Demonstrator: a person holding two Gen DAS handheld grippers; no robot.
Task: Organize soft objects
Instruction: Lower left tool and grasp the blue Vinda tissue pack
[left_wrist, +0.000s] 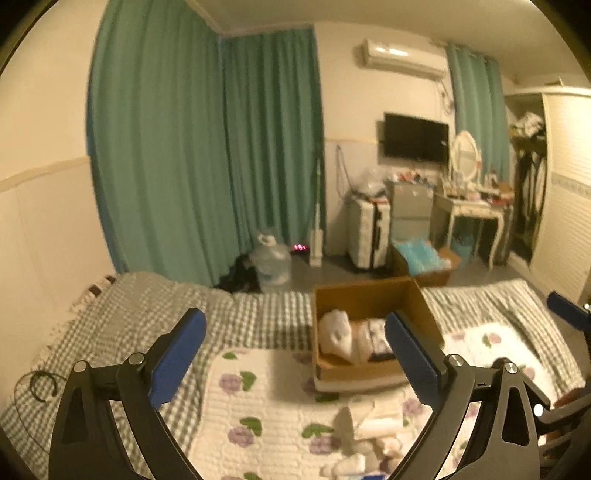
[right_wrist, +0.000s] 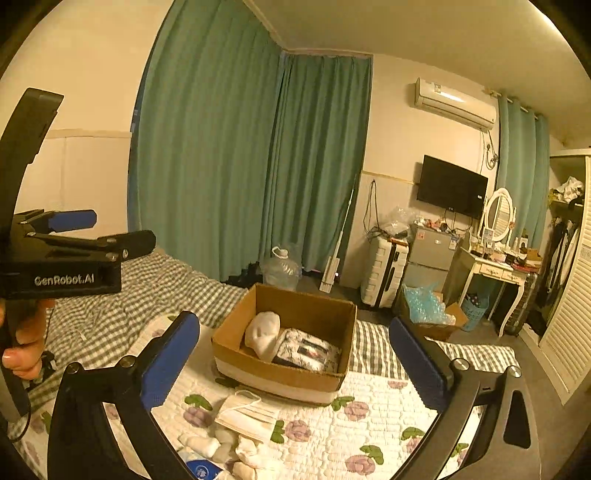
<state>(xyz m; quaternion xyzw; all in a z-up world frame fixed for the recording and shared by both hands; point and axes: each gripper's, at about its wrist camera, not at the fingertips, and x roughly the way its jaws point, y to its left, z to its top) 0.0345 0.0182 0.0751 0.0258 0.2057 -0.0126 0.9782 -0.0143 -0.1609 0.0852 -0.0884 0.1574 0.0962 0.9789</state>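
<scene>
Two hand-held grippers are hovering over a bed (right_wrist: 122, 295), both with jaws standing wide apart and nothing between the blue pads. No earlier view is on hand, so only their present spread can be told.

From the right wrist view, the right hand-held gripper (right_wrist: 291, 354) is framing a cardboard box (right_wrist: 284, 373) that is sitting on a floral quilt (right_wrist: 373, 417) at about 12 o'clock from the fingers. Inside the box a white soft bundle (right_wrist: 263, 334) is lying at the 9 o'clock side, touching a patterned folded cloth (right_wrist: 308, 352) at the 3 o'clock side. Just in front of the box, at 6 o'clock from it, a white face mask (right_wrist: 245, 415) is lying on the quilt, and nearer still a heap of small white soft items (right_wrist: 225, 448) is resting at the bottom edge — partly cut off by the frame.

The left hand-held gripper (right_wrist: 74, 229) is showing at 9 o'clock in that view, gripped by a person's hand (right_wrist: 24, 343).

From the left wrist view, the left hand-held gripper (left_wrist: 295, 354) is pointing slightly downward, with the box (left_wrist: 325, 365) at 1 o'clock between its fingers and the white heap (left_wrist: 369, 435) at 5 o'clock — blurred there.
</scene>
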